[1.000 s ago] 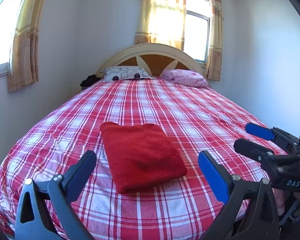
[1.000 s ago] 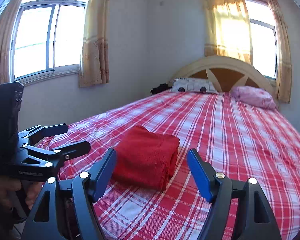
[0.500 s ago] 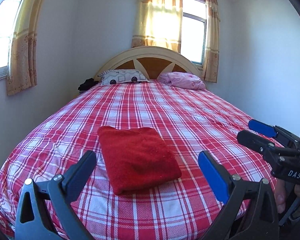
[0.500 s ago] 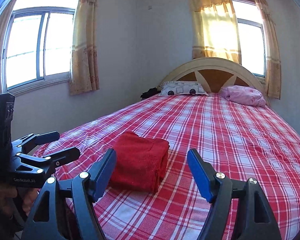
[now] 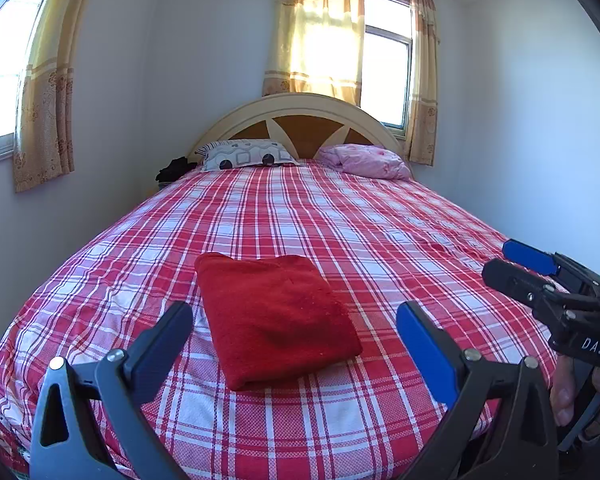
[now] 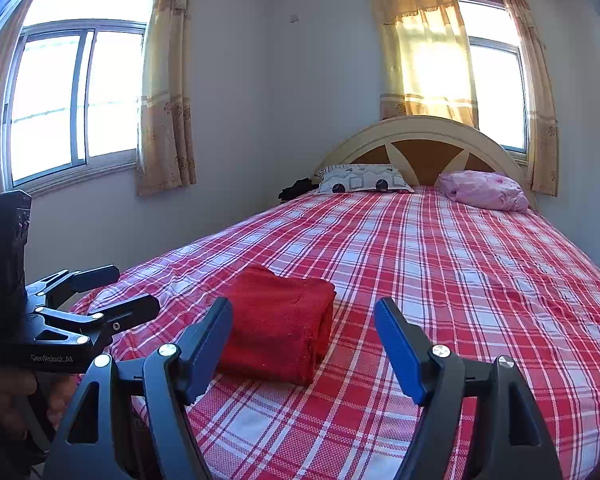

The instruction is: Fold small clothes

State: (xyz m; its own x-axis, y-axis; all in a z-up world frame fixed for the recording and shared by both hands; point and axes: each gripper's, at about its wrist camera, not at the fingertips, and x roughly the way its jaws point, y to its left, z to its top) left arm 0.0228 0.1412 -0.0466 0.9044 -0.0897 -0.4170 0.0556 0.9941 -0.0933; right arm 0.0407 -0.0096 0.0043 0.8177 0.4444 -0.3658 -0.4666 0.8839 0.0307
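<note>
A red cloth [image 5: 274, 314] lies folded into a thick rectangle on the red and white checked bed [image 5: 340, 224]. My left gripper [image 5: 294, 330] is open, held back from the cloth near the foot of the bed, with nothing between its fingers. In the right wrist view the same folded cloth [image 6: 278, 326] lies just beyond my right gripper [image 6: 304, 328], which is open and empty. Each gripper shows in the other's view: the right gripper [image 5: 512, 264] at the right edge, the left gripper [image 6: 128, 292] at the left edge, both off the cloth.
Two pillows lie at the headboard: a patterned grey one [image 5: 246, 154] and a pink one [image 5: 366, 160]. A dark bundle [image 5: 176, 168] sits at the bed's far left corner. Walls with curtained windows close in on the left [image 6: 76, 100] and behind.
Both views have tipped up slightly, so the bed and the folded red cloth sit a little lower and farther in the frames. The cloth itself has not moved. Both grippers stay open.
</note>
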